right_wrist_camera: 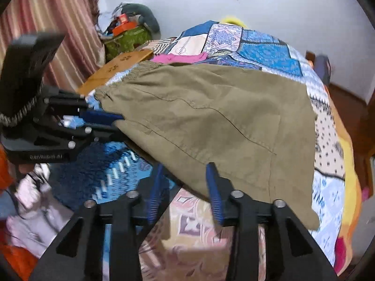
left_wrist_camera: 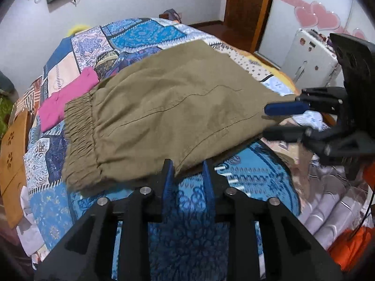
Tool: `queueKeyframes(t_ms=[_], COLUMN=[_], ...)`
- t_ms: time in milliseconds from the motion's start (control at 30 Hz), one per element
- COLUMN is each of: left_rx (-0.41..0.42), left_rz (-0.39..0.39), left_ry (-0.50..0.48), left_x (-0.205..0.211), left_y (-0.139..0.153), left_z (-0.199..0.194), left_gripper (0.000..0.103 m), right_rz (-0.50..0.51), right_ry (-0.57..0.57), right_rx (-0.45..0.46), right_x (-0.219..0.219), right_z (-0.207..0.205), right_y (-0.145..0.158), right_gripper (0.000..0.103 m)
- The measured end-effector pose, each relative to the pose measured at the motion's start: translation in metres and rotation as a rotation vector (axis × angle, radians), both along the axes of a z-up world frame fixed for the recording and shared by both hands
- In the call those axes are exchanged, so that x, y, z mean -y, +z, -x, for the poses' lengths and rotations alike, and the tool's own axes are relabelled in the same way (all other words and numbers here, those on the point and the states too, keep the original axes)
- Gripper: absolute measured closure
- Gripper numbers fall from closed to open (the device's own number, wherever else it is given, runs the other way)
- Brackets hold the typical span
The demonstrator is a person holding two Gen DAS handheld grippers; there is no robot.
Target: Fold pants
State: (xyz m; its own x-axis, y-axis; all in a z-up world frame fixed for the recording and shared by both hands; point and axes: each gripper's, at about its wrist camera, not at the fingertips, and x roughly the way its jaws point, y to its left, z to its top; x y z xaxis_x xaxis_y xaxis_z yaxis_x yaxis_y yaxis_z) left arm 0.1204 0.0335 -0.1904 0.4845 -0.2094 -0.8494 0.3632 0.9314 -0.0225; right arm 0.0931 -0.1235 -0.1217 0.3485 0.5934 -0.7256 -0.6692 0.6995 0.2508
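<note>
The olive-khaki pants (left_wrist_camera: 164, 107) were spread across the patchwork bedspread (left_wrist_camera: 145, 32), with the near edge lifted off it. Left gripper (left_wrist_camera: 188, 175) was pinching that edge near the elastic waistband (left_wrist_camera: 79, 126) — right gripper (right_wrist_camera: 185, 182) had its fingers around the hem further right, though not fully closed. A folded pink garment (left_wrist_camera: 68, 96) sat just beyond the waistband.

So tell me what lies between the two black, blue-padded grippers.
The near edge of the olive-green fabric pants spans from left gripper to right gripper, over the blue patchwork bedspread; left wrist view.
</note>
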Motion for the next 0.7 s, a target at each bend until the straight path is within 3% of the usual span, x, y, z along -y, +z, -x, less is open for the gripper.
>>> queueKeyframes(t_ms=[100, 233, 333, 433, 533, 700], left_rx=[0.05, 0.079, 0.065, 0.016, 0.045, 0.049], left_rz=[0.021, 0.068, 0.013, -0.088, -0.083, -0.071], left_ry=[0.016, 0.1, 0.17, 0.267, 0.243, 0.236], left_x=[-0.008, -0.018, -0.023, -0.032, -0.036, -0.041], left_y=[0.017, 0.027, 0.01, -0.021, -0.026, -0.024], left_z=[0.005, -0.011, -0.029, -0.043, -0.039, -0.03], left_gripper=[0.074, 0.06, 0.06, 0.064, 0.064, 0.065], right_rz=[-0.051, -0.051, -0.027, 0.059, 0.053, 0.063], right_ry=[-0.021, -0.035, -0.044, -0.037, -0.053, -0.173], right_rx=[0.019, 0.045, 0.031, 0.01, 0.037, 0.011], right_x=[0.003, -0.011, -0.026, -0.035, -0.016, 0.039], right_z=[-0.001, -0.007, -0.015, -0.019, -0.016, -0.023], right_y=[0.015, 0.016, 0.0, -0.025, -0.034, -0.035], right_gripper=[0.065, 0.057, 0.057, 0.057, 0.057, 0.059])
